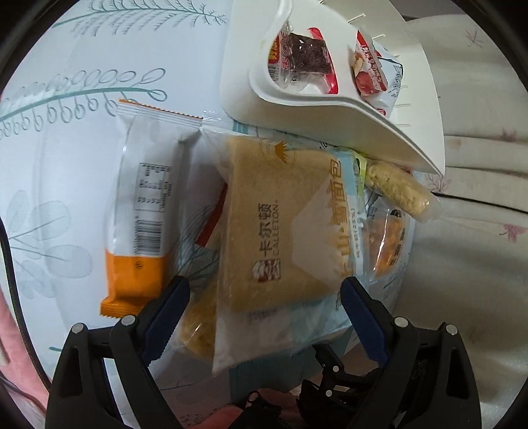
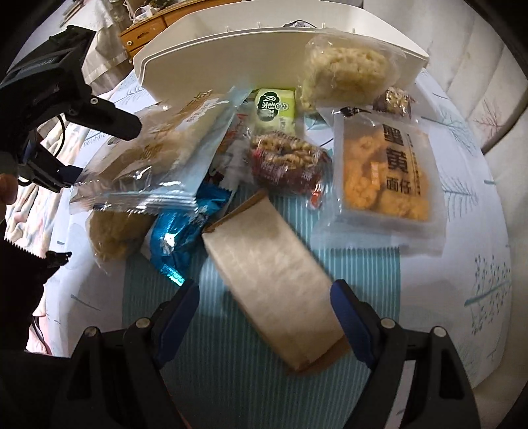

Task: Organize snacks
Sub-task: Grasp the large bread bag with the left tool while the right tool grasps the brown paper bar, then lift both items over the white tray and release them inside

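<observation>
snacks [image 2: 384, 171] heaped against white bin [image 2: 231, 56] edge, open cloth to the right. left gripper [image 1: 264, 313] agape over bread pack [image 1: 280, 224]; right gripper [image 2: 265, 316] agape astride toast pack [image 2: 274, 280], nothing clamped.

A round table [image 2: 468, 211] fills most of both views, covered by a white cloth [image 1: 82, 138] printed with teal sprigs and leaves; a teal striped mat [image 2: 231, 379] lies on its middle. Just beyond the table's edge sits a cream quilted sofa [image 1: 478, 158] with small pink floral marks. At the far top left of the right wrist view stands a wooden cabinet [image 2: 145, 28] with drawers, with a pale patterned drape [image 2: 99, 52] beside it. A pink fabric [image 1: 19, 356] shows low on the left. The light is soft and even.
</observation>
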A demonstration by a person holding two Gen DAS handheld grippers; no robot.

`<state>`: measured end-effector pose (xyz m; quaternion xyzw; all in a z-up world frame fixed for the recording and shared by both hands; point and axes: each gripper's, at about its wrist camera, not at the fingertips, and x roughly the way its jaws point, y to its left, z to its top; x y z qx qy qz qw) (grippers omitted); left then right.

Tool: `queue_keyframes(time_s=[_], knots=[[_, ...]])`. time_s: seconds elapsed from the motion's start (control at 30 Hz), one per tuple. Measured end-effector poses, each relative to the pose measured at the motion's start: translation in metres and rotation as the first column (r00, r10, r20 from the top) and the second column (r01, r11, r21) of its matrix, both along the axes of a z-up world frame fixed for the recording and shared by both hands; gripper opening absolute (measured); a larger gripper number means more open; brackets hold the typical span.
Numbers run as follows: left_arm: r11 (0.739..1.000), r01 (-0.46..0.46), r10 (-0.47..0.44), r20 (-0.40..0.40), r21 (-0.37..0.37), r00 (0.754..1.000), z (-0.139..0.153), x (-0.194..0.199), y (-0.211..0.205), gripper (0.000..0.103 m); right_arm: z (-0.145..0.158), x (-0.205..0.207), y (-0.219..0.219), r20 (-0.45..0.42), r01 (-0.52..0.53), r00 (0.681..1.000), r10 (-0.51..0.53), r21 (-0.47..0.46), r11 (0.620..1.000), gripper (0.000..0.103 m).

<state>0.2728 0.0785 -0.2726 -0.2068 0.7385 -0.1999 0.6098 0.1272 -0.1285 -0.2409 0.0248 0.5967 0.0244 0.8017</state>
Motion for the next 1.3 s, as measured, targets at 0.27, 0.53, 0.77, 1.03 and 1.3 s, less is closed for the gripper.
queue_keyframes(time_s=[0.27,0.53,0.77,1.03,1.3], knots=[[1.0,-0.007,0.007,-0.002,-0.006,1.0,-0.006,0.006,-0.017,0.081,-0.009,0.014,-0.016,-0.007,0.003,1.0,-0.002,0.027,1.0,0.082],[0.997,-0.074,0.074,0.006,-0.022,0.997,-0.005,0.006,-0.009,0.059,-0.012,0.021,-0.014,-0.002,-0.022,1.0,0.022,0.017,1.0,0.077],[0.99,-0.126,0.126,0.002,-0.064,0.992,0.0,0.004,0.005,0.037,-0.006,0.018,-0.012,-0.012,-0.019,1.0,0.02,0.036,0.999,0.067],[0.99,-0.119,0.122,0.034,-0.08,0.992,0.019,-0.002,0.015,0.025,-0.003,0.012,0.0,-0.039,0.006,0.999,-0.005,0.035,0.999,0.063],[0.992,-0.094,0.1,0.068,-0.083,0.993,0.043,-0.014,0.031,0.021,0.009,0.003,0.008,-0.02,0.073,0.997,-0.072,0.064,0.995,0.031]])
